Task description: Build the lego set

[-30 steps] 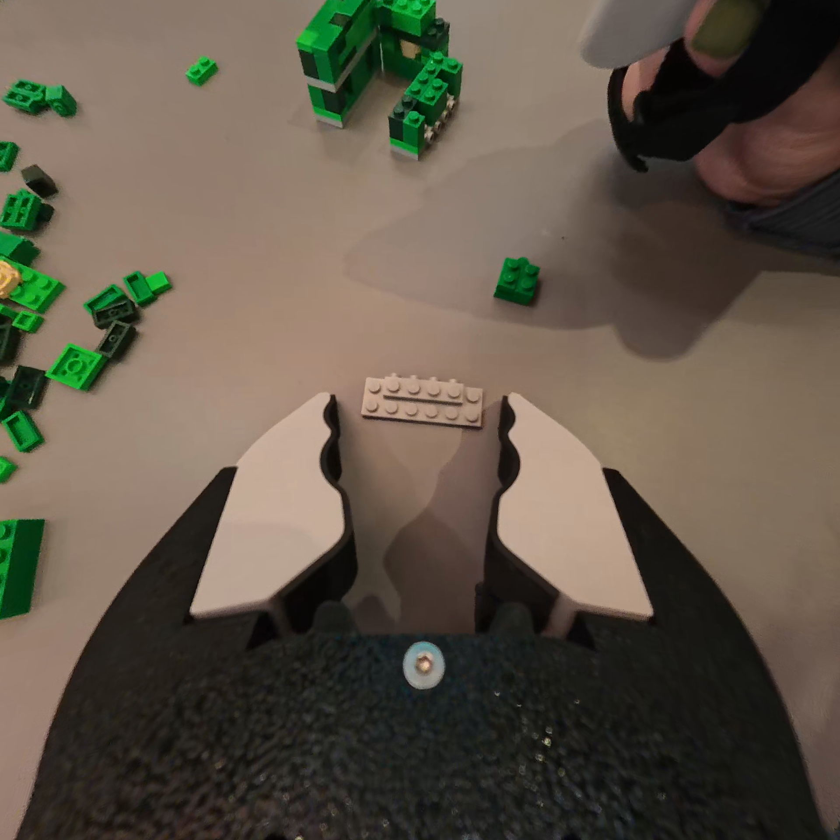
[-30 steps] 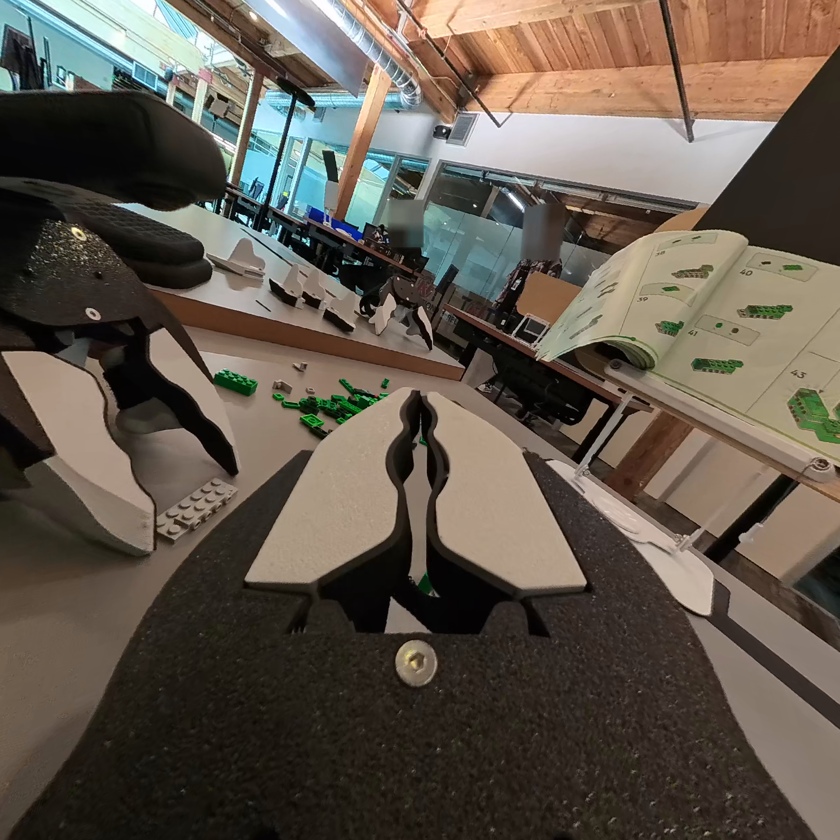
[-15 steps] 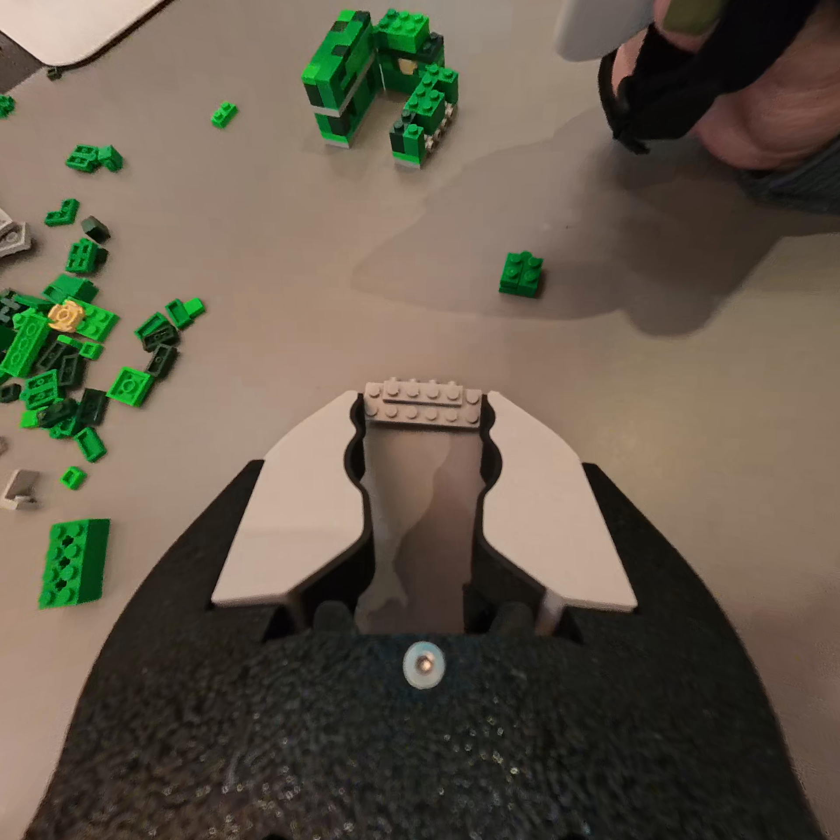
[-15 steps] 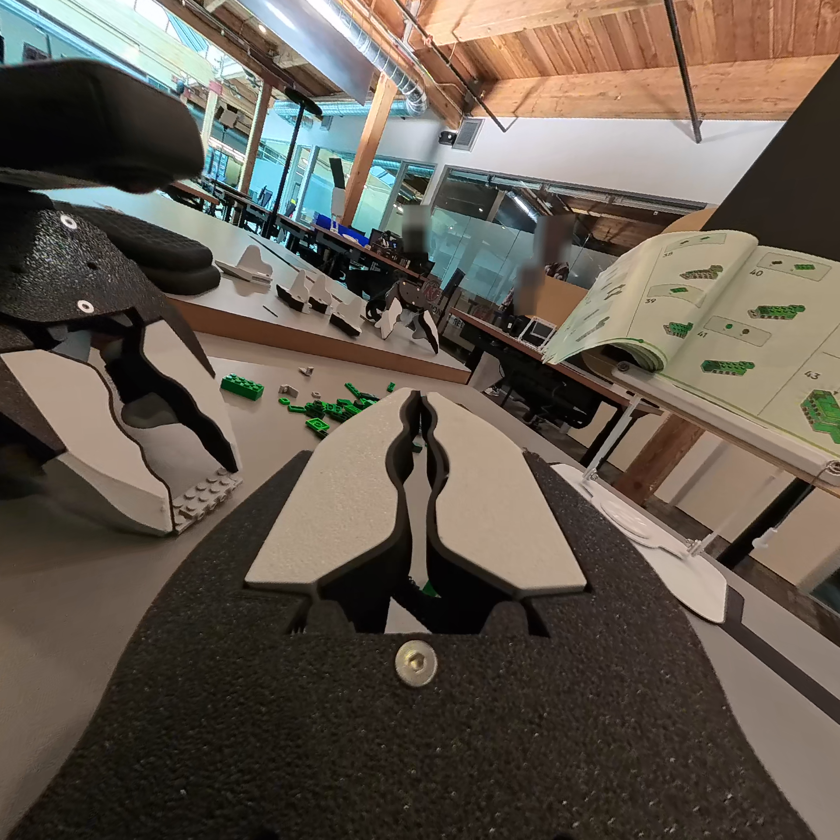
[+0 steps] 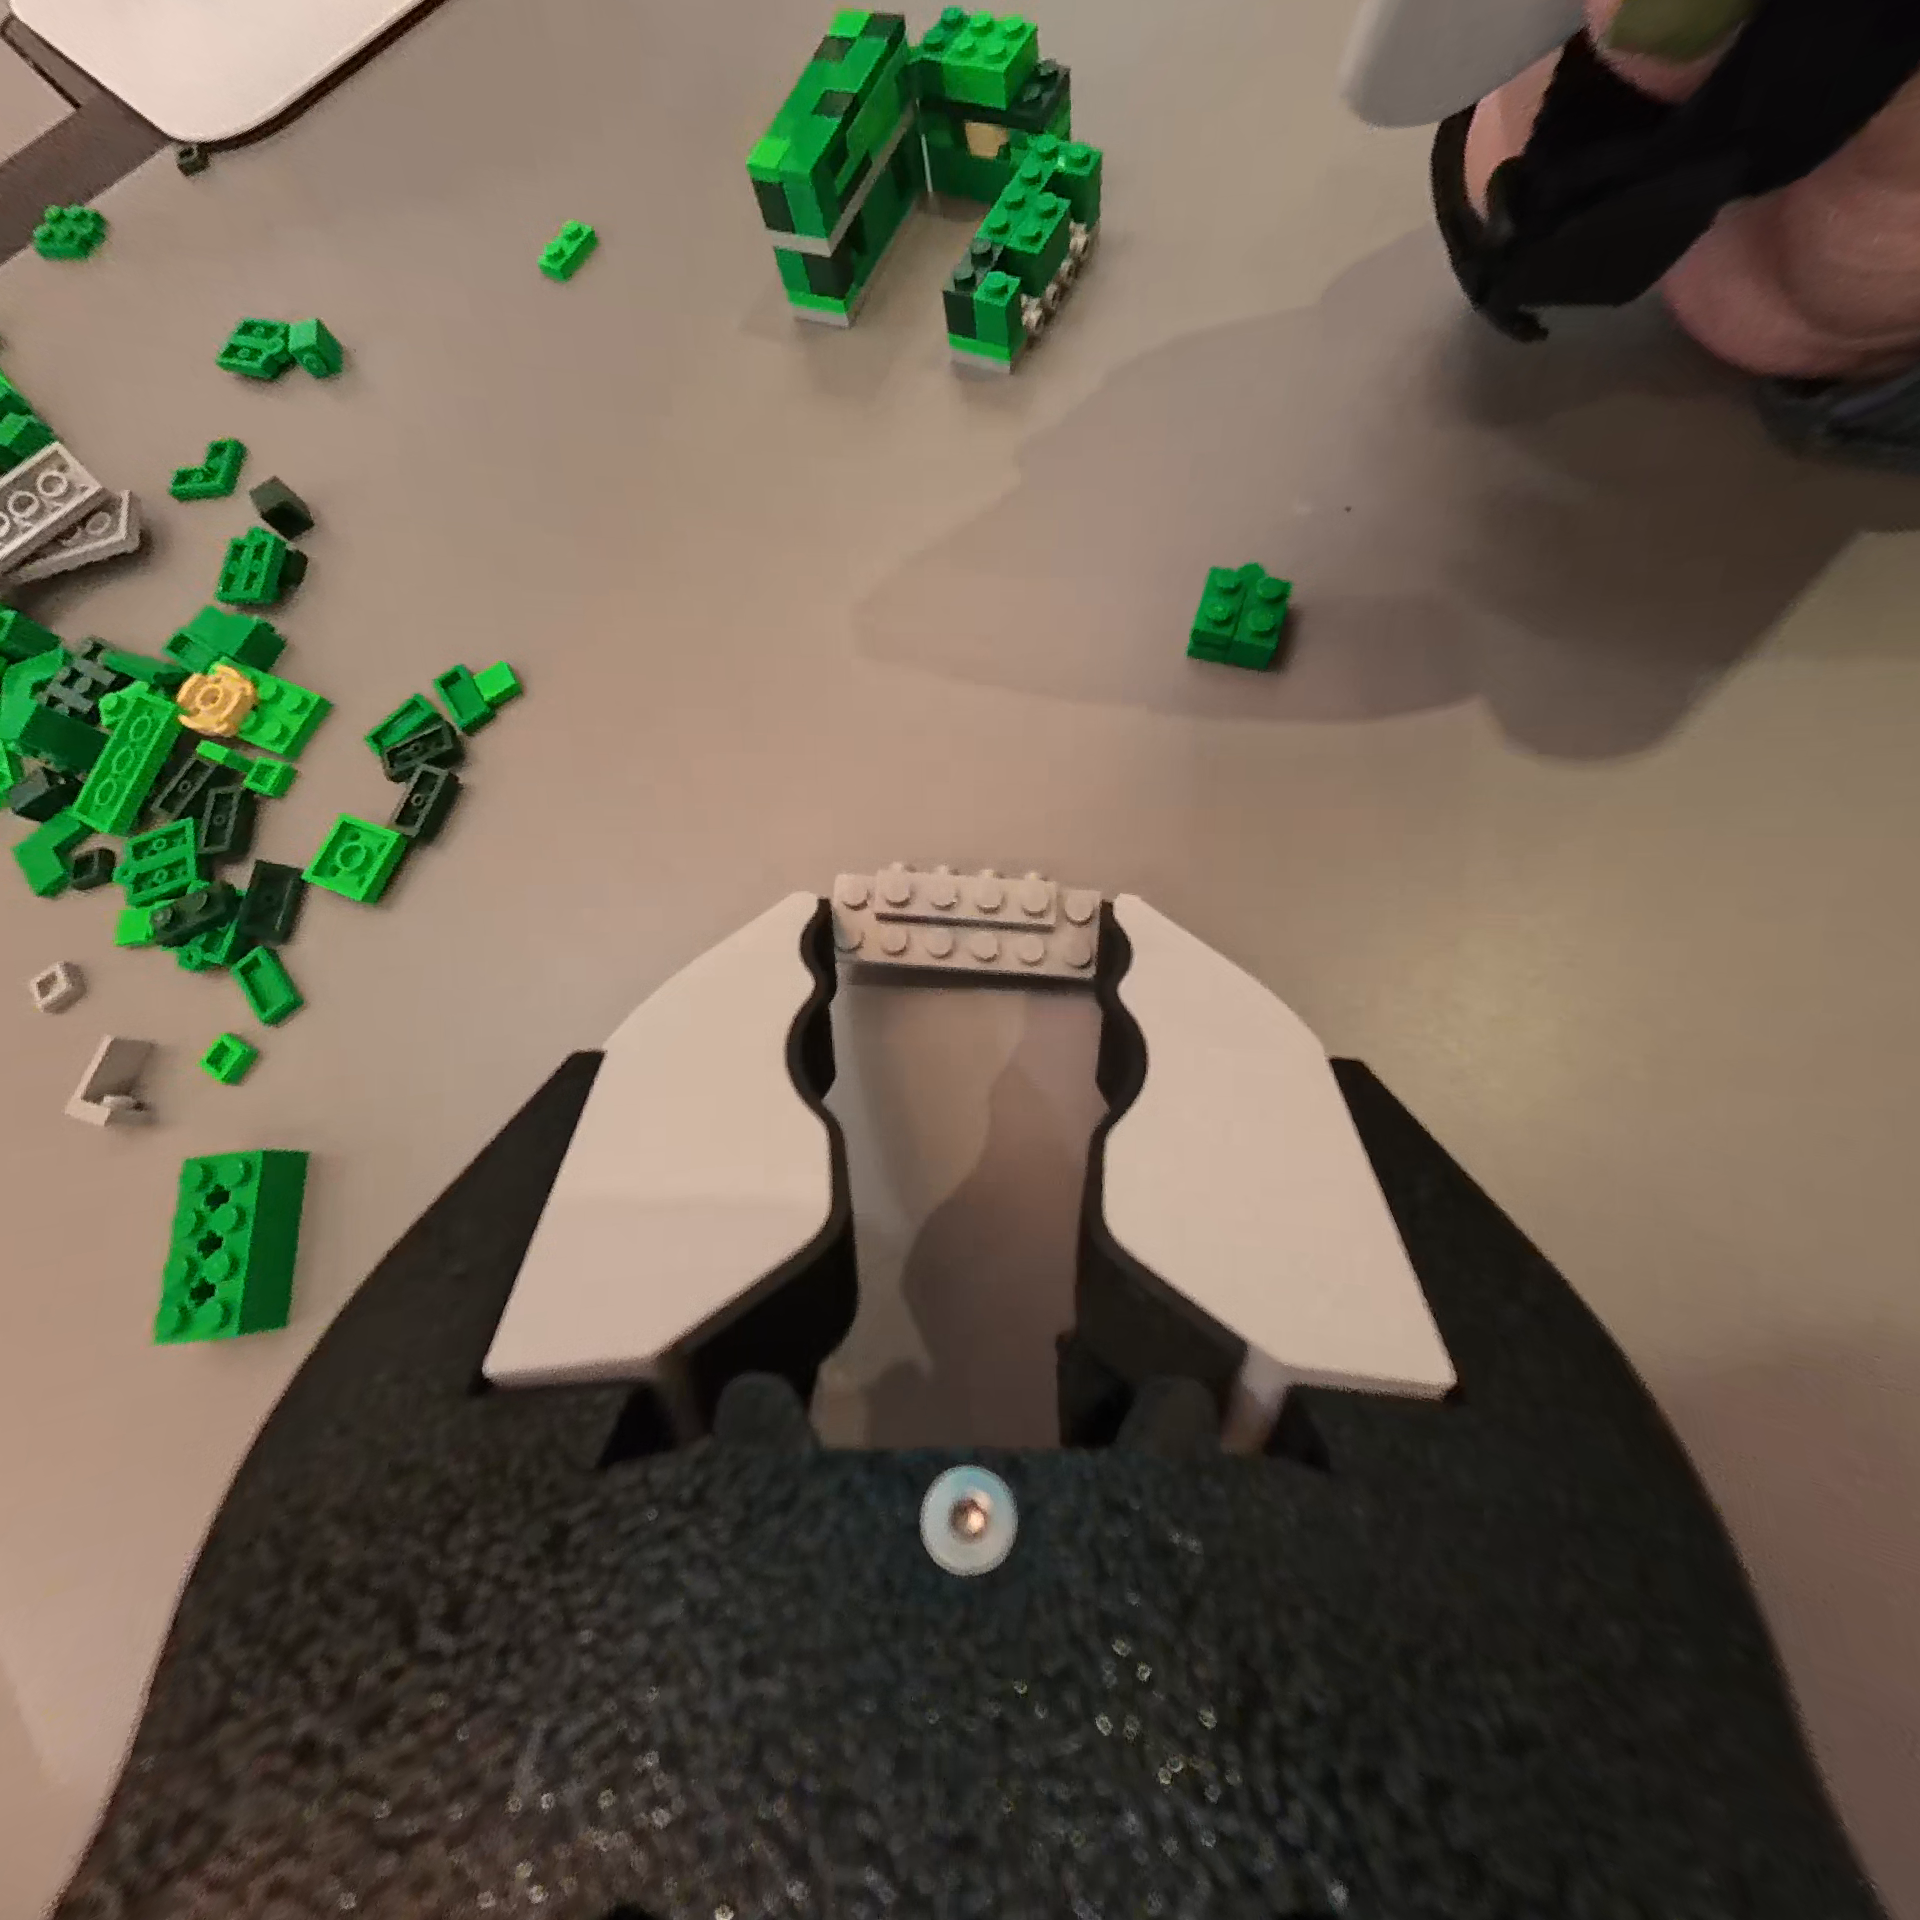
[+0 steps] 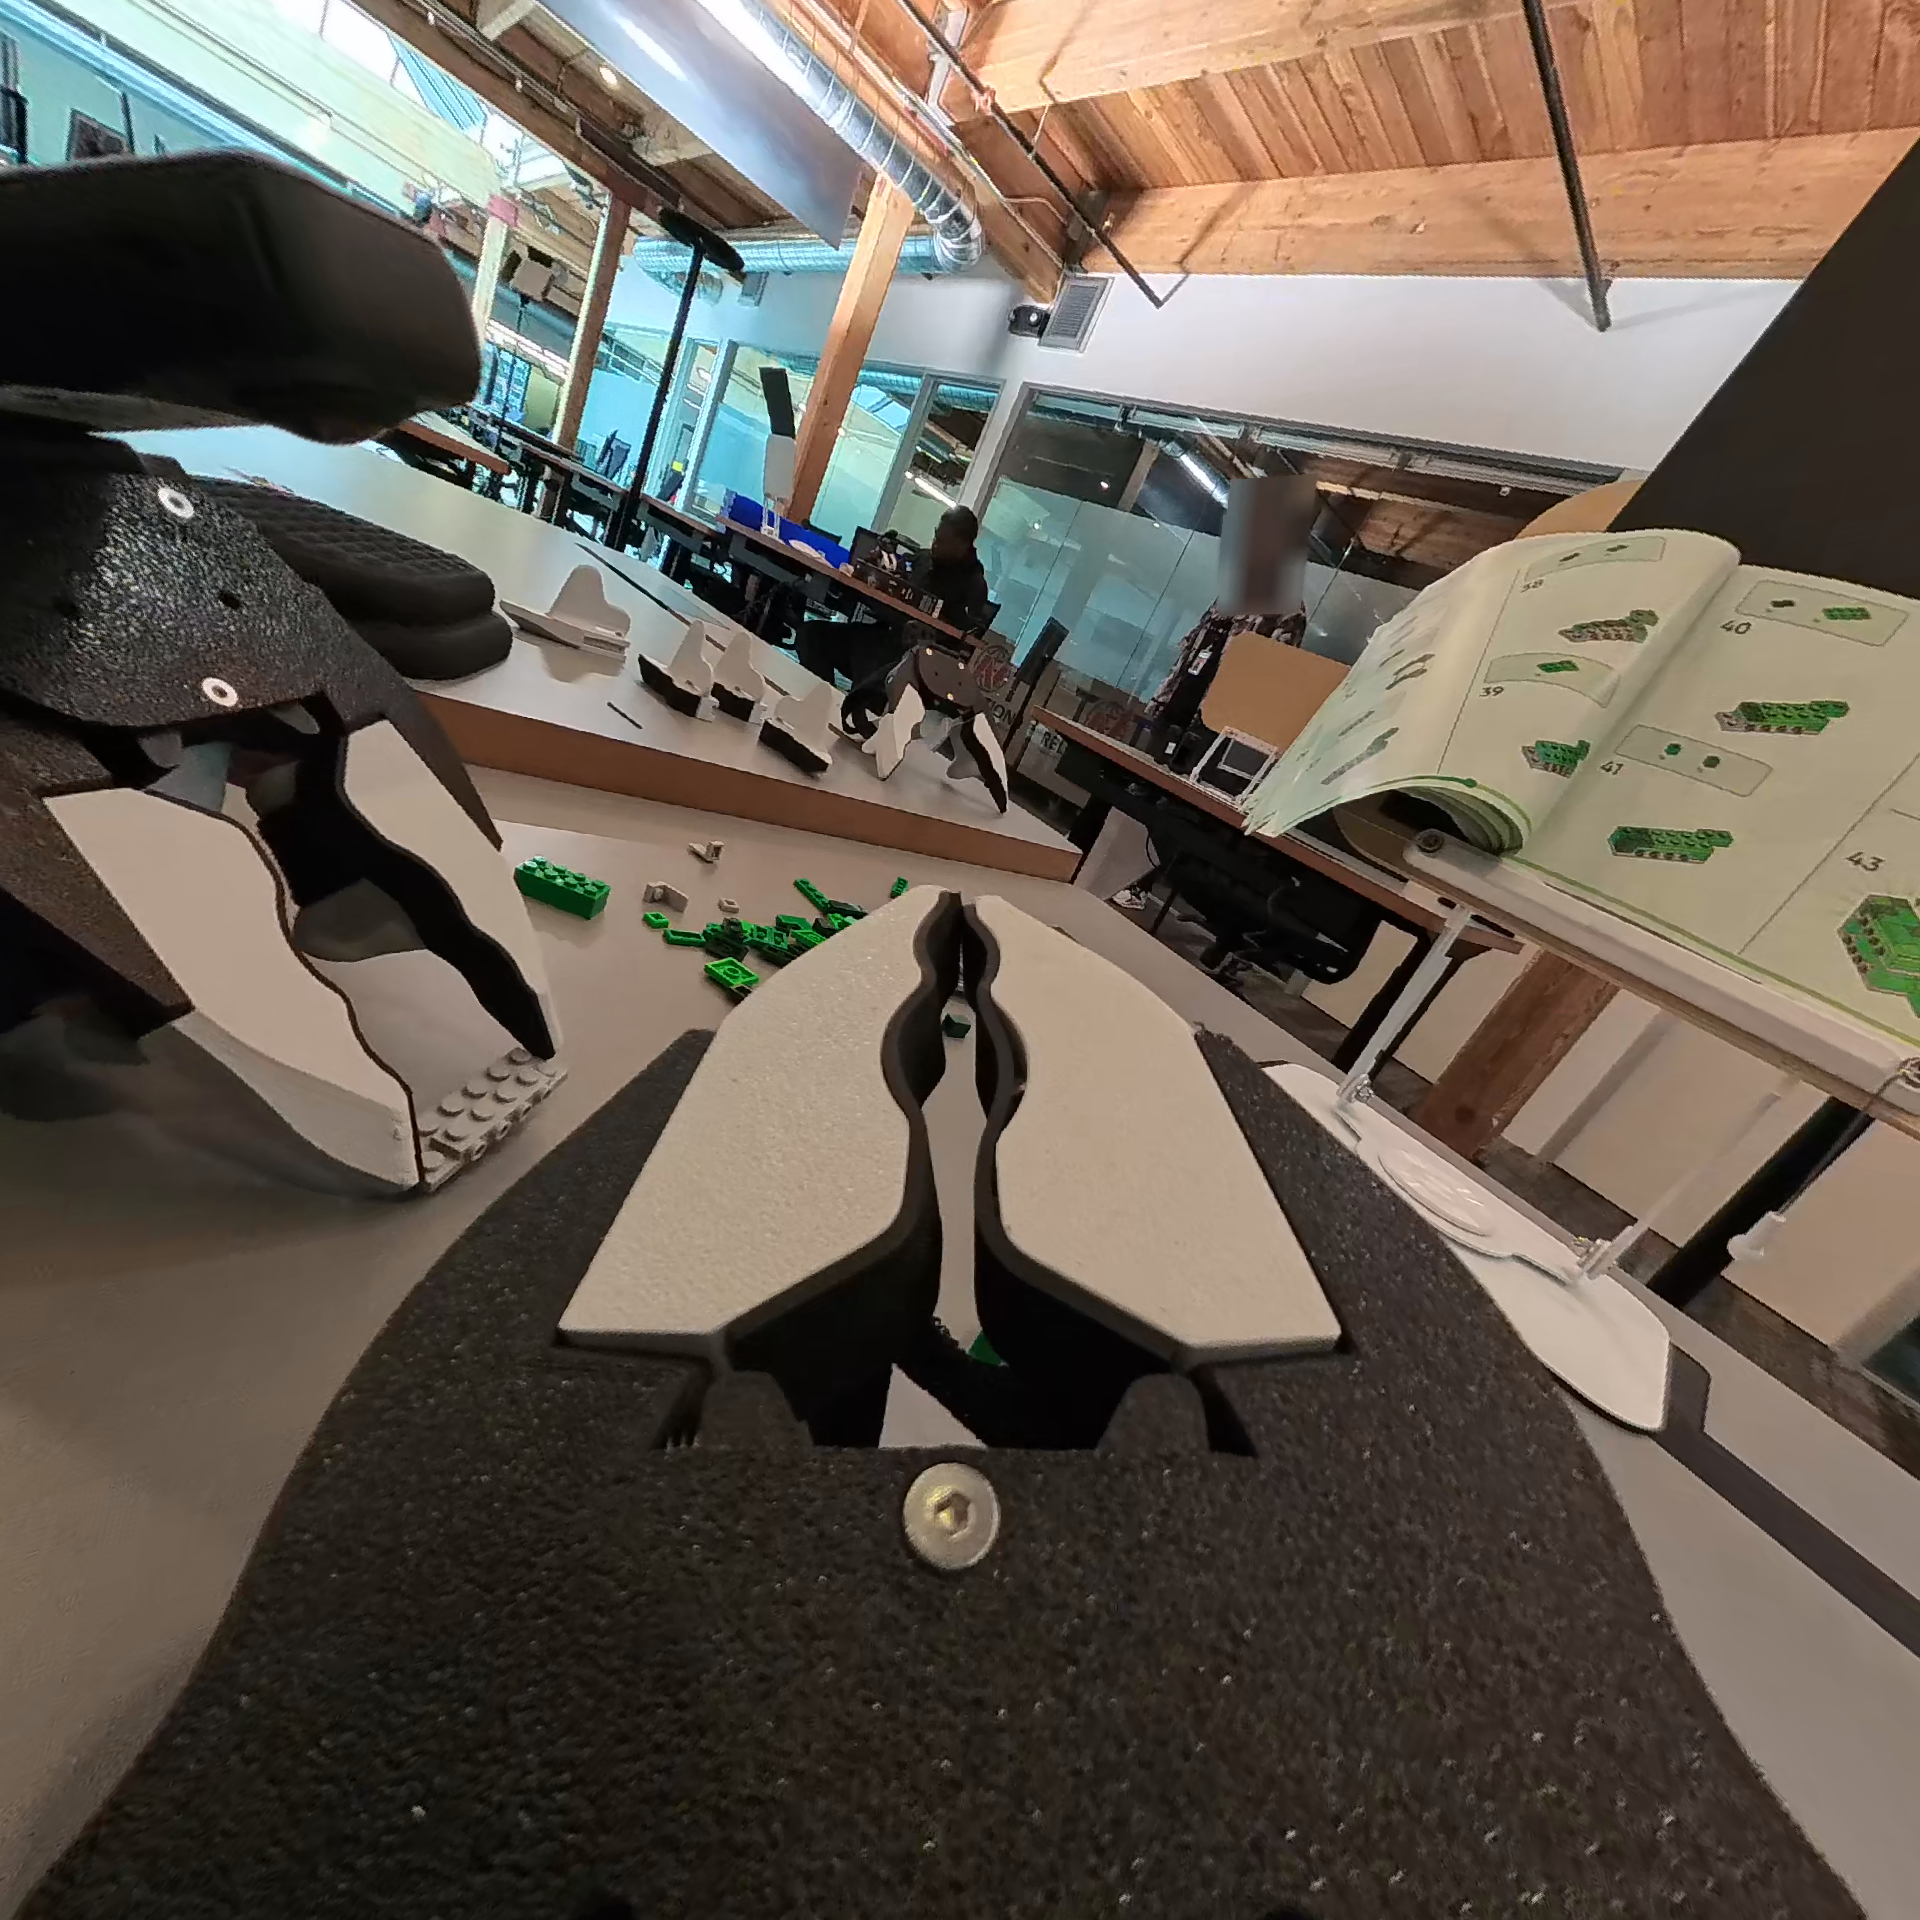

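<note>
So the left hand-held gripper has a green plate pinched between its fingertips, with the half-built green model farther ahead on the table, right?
Not quite: the plate in the left hand-held gripper is grey, not green, as the left wrist view shows. It is pinched at the fingertips, and the half-built green model does stand farther ahead on the table.

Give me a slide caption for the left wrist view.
Left gripper clamps a grey plate by its ends, green build beyond.

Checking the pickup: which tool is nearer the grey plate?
Left. The left tool grips the grey plate by its ends; the right tool sits shut beside it.
</note>
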Tool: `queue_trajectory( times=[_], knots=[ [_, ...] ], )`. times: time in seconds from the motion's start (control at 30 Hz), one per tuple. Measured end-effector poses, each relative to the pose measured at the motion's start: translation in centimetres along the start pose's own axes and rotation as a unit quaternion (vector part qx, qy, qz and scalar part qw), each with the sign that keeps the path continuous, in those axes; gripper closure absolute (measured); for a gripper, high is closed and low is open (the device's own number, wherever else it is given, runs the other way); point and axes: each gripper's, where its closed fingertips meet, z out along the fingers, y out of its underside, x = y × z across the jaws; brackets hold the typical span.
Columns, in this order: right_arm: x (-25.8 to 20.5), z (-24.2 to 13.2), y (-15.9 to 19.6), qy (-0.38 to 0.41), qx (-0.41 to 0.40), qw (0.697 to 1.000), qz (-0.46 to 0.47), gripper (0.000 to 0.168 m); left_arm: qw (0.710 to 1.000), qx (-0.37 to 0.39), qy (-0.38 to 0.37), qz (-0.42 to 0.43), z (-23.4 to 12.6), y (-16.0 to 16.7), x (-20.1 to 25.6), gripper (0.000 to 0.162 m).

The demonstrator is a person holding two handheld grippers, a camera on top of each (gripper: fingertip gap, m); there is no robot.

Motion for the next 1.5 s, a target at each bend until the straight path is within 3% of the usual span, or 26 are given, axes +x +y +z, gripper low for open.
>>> queue_trajectory(
  times=[0.37, 0.5, 0.67, 0.93, 1.23, 1.5],
  knots=[
    [-0.2, 0.0, 0.0, -0.003, -0.001, 1.000, -0.002, 0.168, 1.000, -0.003, 0.010, 0.008, -0.1, 0.3, -0.2, 0.115],
    [-0.1, 0.0, 0.0, -0.003, -0.001, 1.000, -0.002, 0.168, 0.998, -0.008, 0.032, 0.053, 0.1, 0.1, -0.1, 0.115],
    [-0.1, 0.0, 0.1, -0.002, -0.001, 1.000, -0.003, 0.168, 0.982, -0.028, 0.109, 0.152, 0.7, -0.5, 0.7, 0.115],
    [0.0, 0.1, 0.1, -0.001, -0.002, 1.000, -0.001, 0.168, 0.956, -0.018, 0.215, 0.201, 0.6, -0.2, 1.7, 0.114],
    [0.1, 0.2, 0.2, 0.000, -0.001, 1.000, 0.003, 0.168, 0.991, 0.054, 0.073, 0.095, -1.6, -1.9, 0.2, 0.099],
    [0.1, 0.2, 0.1, 0.001, -0.001, 1.000, 0.001, 0.168, 1.000, 0.007, -0.017, 0.002, 0.1, -1.2, 0.1, 0.092]
  ],
)
